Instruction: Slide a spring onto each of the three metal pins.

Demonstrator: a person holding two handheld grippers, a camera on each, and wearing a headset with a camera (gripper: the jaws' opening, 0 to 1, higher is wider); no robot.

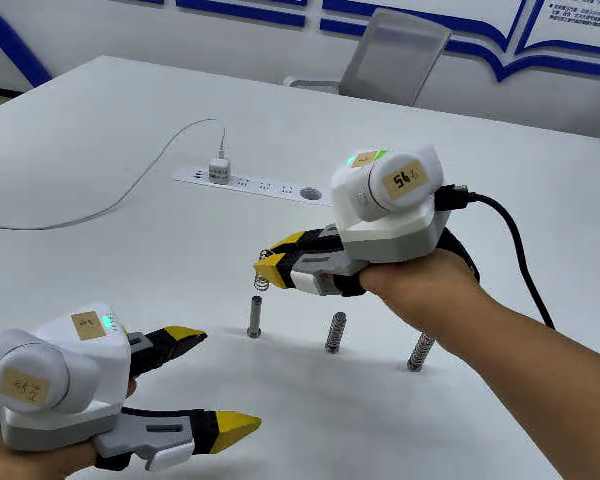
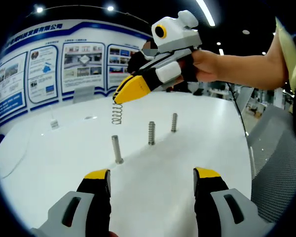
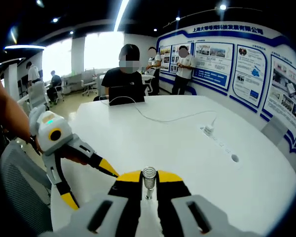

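Three metal pins stand upright in a row on the white table [image 1: 130, 120]. The left pin [image 1: 254, 316] is bare. The middle pin [image 1: 335, 332] and the right pin [image 1: 420, 351] each carry a spring. My right gripper [image 1: 267, 268] is shut on a spring [image 1: 262, 282] that hangs just above the bare pin [image 2: 117, 149]; the spring [image 2: 117, 113] dangles from the yellow tips, and it sits pinched between the jaws in the right gripper view [image 3: 148, 177]. My left gripper [image 1: 220, 385] is open at the near left with nothing between its fingers [image 2: 97, 180].
A white power strip [image 1: 255, 185] with a plugged-in charger [image 1: 218, 168] and a cable trailing left lies at the back. A grey chair [image 1: 390, 55] stands behind the table. Several people stand or sit beyond the table's far end [image 3: 126, 74].
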